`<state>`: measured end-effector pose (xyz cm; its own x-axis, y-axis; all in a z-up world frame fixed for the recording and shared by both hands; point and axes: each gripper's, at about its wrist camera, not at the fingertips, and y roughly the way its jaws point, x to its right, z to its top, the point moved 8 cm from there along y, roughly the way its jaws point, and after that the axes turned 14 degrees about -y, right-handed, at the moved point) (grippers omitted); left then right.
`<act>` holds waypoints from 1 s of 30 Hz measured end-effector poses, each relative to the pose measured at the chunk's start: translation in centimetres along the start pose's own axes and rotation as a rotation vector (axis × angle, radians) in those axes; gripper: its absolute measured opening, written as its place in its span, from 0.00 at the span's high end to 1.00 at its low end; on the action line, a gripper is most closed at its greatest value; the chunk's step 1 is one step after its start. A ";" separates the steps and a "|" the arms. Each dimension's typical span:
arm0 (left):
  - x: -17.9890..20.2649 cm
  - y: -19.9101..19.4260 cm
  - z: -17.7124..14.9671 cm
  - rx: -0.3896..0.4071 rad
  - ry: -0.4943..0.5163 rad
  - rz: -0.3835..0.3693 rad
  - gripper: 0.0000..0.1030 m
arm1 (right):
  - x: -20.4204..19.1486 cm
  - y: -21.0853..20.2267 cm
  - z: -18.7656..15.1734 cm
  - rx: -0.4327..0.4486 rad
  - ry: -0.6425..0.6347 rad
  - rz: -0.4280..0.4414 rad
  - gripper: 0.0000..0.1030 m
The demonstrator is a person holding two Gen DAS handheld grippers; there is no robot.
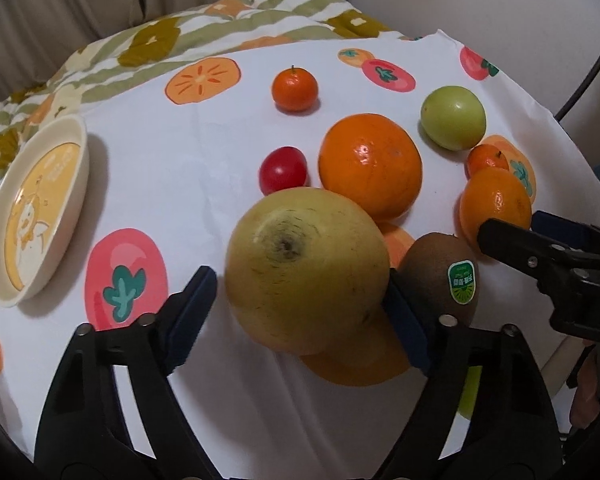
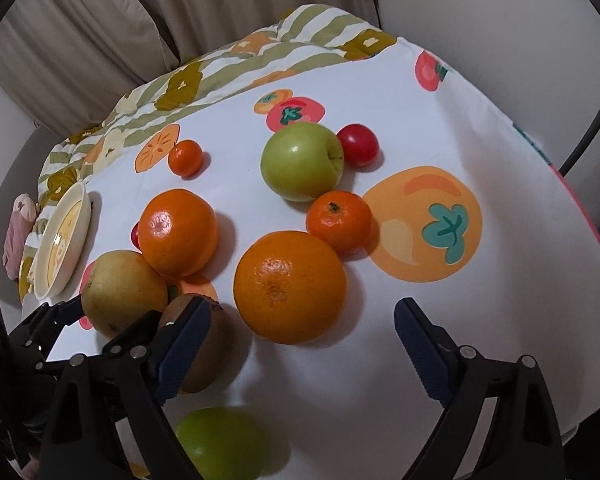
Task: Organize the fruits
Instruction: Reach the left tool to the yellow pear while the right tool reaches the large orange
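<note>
- White cloth printed with cartoon persimmons covers the counter (image 1: 204, 152), and the loose fruit lies on it; a striped green-and-cream quilt (image 1: 236, 28) is bunched along its far edge.
- Left claw (image 1: 300, 280) points steeply down with its jaws apart around a large round yellow pear-like fruit (image 1: 304, 276). The right-hand blue pad (image 1: 404, 320) is against the fruit's side or just beside it; the left-hand pad stands clear of it.
- Brown fuzzy kiwi with a green sticker (image 1: 440, 276) lies just beside the yellow fruit, outside that right-hand pad.
- Right claw (image 2: 304, 310) has its jaws wide apart. A big round orange (image 2: 290, 286) sits just ahead, between the fingertips, with neither pad pressing on it. Its left finger overlaps the kiwi in the right wrist view.
- Second big orange (image 1: 370, 164) touches the yellow fruit on its far side, with a small red cherry tomato (image 1: 282, 170) just beside it.
- Green apple (image 2: 300, 160) lies further back, touching a small stemmed mandarin (image 2: 339, 220) in front of it; a second red tomato (image 2: 358, 146) sits against the apple.
- Another small mandarin (image 1: 295, 90) lies alone, well apart.
- Cream shallow bowl with a yellow cartoon inside (image 1: 82, 148) sits at the left edge of the cloth, holding no fruit.
- Blurred green round fruit (image 2: 220, 444) lies close beneath the right claw.
</note>
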<state>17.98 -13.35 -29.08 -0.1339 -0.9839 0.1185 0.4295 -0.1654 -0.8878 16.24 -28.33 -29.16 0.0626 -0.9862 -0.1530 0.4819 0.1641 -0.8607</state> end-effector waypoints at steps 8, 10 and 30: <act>0.4 0.0 0.0 0.013 0.024 0.002 0.23 | -0.5 1.0 0.6 -0.012 0.000 0.037 0.25; 0.4 0.0 0.0 0.013 0.024 0.002 0.23 | -0.4 1.1 0.7 -0.016 0.003 0.043 0.28; -0.8 -2.0 -0.6 0.047 0.006 0.039 0.24 | -1.0 0.2 0.5 0.000 -0.021 0.048 0.46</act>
<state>16.64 -12.19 -27.64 -0.1216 -0.9892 0.0817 0.4755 -0.1303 -0.8700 16.74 -27.37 -28.93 0.1039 -0.9775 -0.1837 0.4776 0.2110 -0.8529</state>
